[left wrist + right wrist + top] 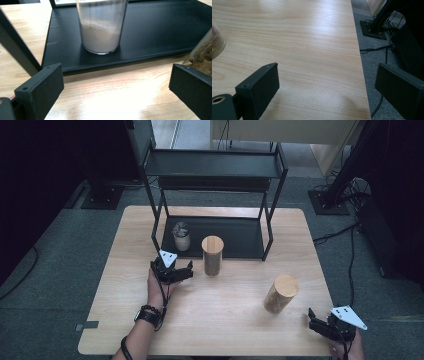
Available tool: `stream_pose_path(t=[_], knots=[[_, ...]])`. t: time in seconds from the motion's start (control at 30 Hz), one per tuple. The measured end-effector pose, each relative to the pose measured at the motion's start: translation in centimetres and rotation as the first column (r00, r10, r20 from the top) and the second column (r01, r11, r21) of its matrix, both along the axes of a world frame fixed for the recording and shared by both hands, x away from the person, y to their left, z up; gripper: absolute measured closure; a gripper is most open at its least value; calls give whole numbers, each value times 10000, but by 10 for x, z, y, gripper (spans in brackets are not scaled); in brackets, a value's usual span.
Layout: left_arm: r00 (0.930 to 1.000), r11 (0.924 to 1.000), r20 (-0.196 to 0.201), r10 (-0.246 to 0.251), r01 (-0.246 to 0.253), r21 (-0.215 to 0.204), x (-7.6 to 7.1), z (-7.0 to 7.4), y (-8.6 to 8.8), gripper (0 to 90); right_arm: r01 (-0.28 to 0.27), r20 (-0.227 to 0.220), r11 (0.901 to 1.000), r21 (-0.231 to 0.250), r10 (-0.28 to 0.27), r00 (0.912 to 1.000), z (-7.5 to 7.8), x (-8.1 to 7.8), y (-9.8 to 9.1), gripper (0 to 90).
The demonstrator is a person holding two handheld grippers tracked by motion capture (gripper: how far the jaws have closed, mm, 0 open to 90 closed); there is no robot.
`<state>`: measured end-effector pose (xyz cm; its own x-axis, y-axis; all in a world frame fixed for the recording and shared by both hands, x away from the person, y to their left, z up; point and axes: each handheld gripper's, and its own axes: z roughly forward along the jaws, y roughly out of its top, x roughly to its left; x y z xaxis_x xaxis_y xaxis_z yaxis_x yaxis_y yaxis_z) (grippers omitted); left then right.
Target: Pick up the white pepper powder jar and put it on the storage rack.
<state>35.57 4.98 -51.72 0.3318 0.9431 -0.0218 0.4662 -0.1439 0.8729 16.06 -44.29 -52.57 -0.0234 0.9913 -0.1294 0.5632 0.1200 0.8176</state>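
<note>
Black shelf (240, 237) on pale wood-grain table (225, 315) (jaws black too).

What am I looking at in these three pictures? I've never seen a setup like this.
A person sits at a wooden table holding hand-held tongs in each hand; there is no robot arm. The high view looks down from above. The other two come from cameras riding on the tongs, looking along their black jaws. The left tongs are open and empty, just in front of a black shelf rack. On the rack's bottom tray stands a clear jar of pale powder. A wood-lidded jar stands beside the left tongs, and another wood-lidded jar stands further right. The right tongs rest open near the table's right corner, holding nothing.
</note>
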Motion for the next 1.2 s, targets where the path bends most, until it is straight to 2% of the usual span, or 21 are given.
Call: stream_pose_path(t=[0.43,1.2], knots=[[9997,9997,54,-229,229,108,-18,0,12,0,1,-46,9999,-100,-2,10000,0,0,1,56],[9998,9993,72,-203,205,-307,-44,1,43,0,42,-174,9996,-268,-47,9998,-1,2,2,56]])
